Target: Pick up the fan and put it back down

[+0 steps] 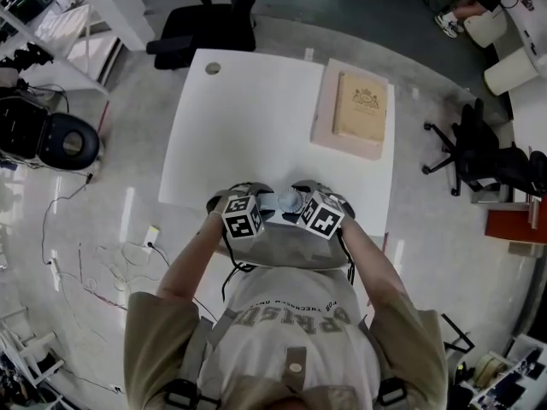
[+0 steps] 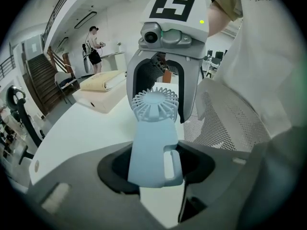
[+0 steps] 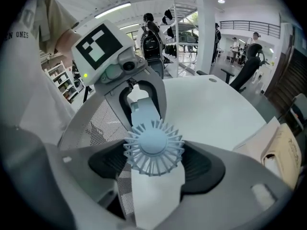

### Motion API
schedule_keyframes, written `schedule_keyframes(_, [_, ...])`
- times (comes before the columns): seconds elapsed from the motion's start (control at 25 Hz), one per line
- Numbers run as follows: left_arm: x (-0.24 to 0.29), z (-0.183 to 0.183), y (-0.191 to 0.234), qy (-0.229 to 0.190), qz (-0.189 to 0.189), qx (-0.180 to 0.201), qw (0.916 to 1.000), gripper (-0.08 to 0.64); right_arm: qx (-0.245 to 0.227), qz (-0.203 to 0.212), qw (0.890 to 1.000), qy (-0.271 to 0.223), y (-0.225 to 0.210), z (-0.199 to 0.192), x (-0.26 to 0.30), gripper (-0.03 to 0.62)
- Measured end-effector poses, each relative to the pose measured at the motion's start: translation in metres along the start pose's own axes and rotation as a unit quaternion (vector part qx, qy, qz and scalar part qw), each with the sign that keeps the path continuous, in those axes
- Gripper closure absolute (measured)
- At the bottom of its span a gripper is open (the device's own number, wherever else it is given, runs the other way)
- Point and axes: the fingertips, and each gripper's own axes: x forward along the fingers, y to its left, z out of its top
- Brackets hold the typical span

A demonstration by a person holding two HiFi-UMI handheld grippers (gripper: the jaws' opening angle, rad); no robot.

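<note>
A pale blue hand-held fan (image 2: pixel 154 128) hangs between my two grippers over the near edge of the white table (image 1: pixel 239 126). In the left gripper view its flat handle lies between the jaws of my left gripper (image 2: pixel 154 169), and the dark pads meet it on both sides. Its round slatted head (image 3: pixel 153 146) sits between the jaws of my right gripper (image 3: pixel 154 162), and the pads touch its rim on either side. From the head view only the fan's head (image 1: pixel 289 200) shows between the two marker cubes.
A cream box (image 1: pixel 355 109) with a beige cushion on it stands at the table's far right. A grey mesh chair back (image 2: pixel 230 123) is right under the grippers, against my body. Black office chairs (image 1: pixel 209 20) stand beyond and to the right of the table.
</note>
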Motion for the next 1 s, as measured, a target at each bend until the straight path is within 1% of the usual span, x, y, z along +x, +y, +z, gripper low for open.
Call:
schedule_keyframes(0.16, [0.008,-0.001,0.008,0.002,0.003,0.004,1.0000,0.336,0.004,-0.011,1.000,-0.003,-0.009,-0.003,0.004,0.255])
schedule_keyframes(0.28, [0.013,-0.001,0.013,0.001,0.006,0.000,1.0000,0.336,0.006,-0.020,1.000,-0.006,-0.015,-0.005,0.005,0.255])
schedule_keyframes(0.44, [0.020,-0.003,0.016,0.004,0.002,-0.007,1.0000,0.333,0.012,-0.019,1.000,-0.007,-0.020,-0.009,0.009,0.255])
schedule_keyframes(0.76, [0.031,-0.012,0.021,-0.002,-0.011,-0.058,0.9982,0.310,0.034,-0.006,0.999,-0.012,-0.025,-0.014,0.020,0.255])
schedule_keyframes(0.84, [0.033,-0.016,0.023,0.001,-0.009,-0.066,0.9977,0.299,0.037,-0.006,0.999,-0.011,-0.027,-0.017,0.023,0.255])
schedule_keyframes(0.92, [0.034,-0.021,0.024,0.005,-0.008,-0.072,0.9974,0.268,0.040,-0.006,0.999,-0.008,-0.029,-0.022,0.025,0.255])
schedule_keyframes(1.0, [0.034,-0.026,0.025,0.011,-0.009,-0.074,0.9972,0.265,0.047,-0.006,0.999,-0.007,-0.031,-0.026,0.026,0.255])
